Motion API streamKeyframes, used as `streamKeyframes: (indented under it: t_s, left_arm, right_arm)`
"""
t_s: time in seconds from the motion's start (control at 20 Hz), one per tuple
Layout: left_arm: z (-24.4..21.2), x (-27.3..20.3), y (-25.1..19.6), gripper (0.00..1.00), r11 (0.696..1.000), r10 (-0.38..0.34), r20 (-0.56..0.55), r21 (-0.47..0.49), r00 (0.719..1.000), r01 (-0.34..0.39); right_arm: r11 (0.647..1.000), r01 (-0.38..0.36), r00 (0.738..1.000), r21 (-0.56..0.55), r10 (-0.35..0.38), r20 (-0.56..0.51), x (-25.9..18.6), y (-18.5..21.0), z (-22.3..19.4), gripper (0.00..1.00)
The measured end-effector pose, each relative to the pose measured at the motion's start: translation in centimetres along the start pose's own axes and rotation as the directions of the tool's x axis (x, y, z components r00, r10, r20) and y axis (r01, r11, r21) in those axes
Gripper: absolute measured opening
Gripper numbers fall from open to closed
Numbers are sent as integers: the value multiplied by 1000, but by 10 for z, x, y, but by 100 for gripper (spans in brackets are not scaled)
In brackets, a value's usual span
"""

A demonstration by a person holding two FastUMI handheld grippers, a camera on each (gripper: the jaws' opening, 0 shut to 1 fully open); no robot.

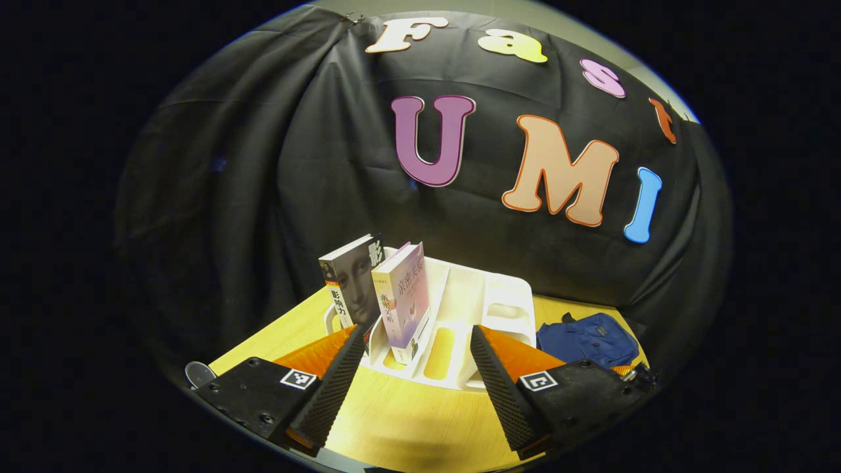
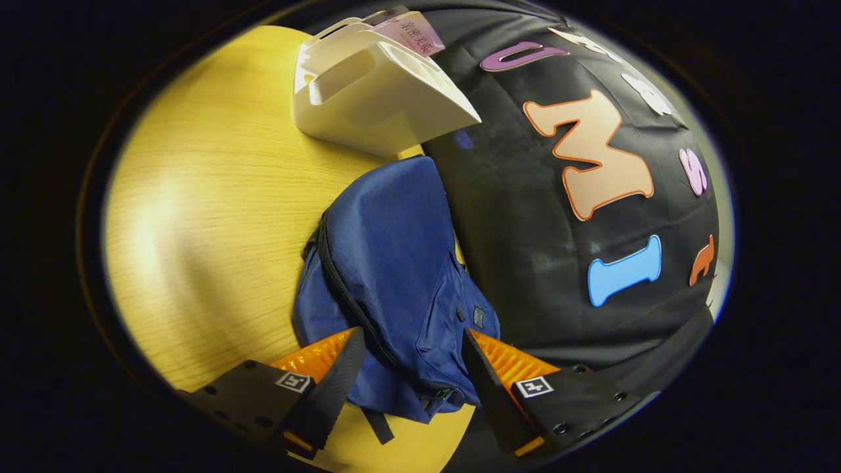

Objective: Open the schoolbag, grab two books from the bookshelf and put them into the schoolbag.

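The blue schoolbag (image 2: pixel 394 276) lies zipped on the wooden table (image 2: pixel 197 230), its lower end between the right gripper (image 2: pixel 410 374)'s wide, empty jaws; opening looks like the step in hand, and calls for finding the zip pull; the left gripper (image 1: pixel 417 371), jaws wide and empty, faces 2 books (image 1: pixel 381 292) upright in the white bookshelf (image 1: pixel 493 309) just ahead.

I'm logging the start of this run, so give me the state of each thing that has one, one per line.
schoolbag: lying on the table, zipper shut
portrait book: upright in the bookshelf
pink book: upright beside it, leaning slightly
bookshelf: on the table, other slots vacant
left gripper: open, holding nothing
right gripper: open, fingers either side of the schoolbag's end
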State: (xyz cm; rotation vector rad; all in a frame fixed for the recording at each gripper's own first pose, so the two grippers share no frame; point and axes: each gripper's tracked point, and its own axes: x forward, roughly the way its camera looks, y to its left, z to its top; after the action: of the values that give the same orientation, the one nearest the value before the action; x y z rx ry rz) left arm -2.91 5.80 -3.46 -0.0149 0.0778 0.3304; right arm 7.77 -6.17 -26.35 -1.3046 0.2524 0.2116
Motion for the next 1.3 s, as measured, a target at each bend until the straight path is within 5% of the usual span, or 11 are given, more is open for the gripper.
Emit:
streamKeyframes:
  t_s: [0.1, 0.15, 0.2, 0.3, 0.7, 0.85, 1.3]
  left_arm:
    - [0, 1, 2, 96, 1000, 6, -1, -4, 1000, -6]
    - [0, 2, 2, 96, 1000, 8, -4, -4, 1000, -8]
    - [-2, 3, 2, 96, 1000, 9, -9, -5, 1000, -9]
    - [-2, 4, 3, 96, 1000, 10, -13, -7, 1000, -10]
    - [-3, 11, 7, 96, 1000, 11, -23, -26, 1000, -11]
    - [-1, 17, 14, 96, 999, 20, -29, -37, 999, -21]
    - [8, 78, 22, 96, 997, -65, -76, -43, 995, 62]
  right_arm:
    - [1000, 7, 1000, 2, -7, -16, 9, 1, -2, 87]
    - [1000, 13, 1000, 9, -12, -23, 13, 0, -2, 95]
    - [999, 27, 999, 19, -26, -29, 18, -3, 0, 92]
    - [997, 62, 998, 37, -61, -31, 24, -15, 6, 70]
    - [995, 95, 995, 25, -94, -46, 63, -17, 12, 50]
    - [993, 115, 991, 22, -113, -71, 77, -22, 9, 17]
    - [976, 159, 982, 146, -140, -129, 72, -68, 12, 12]
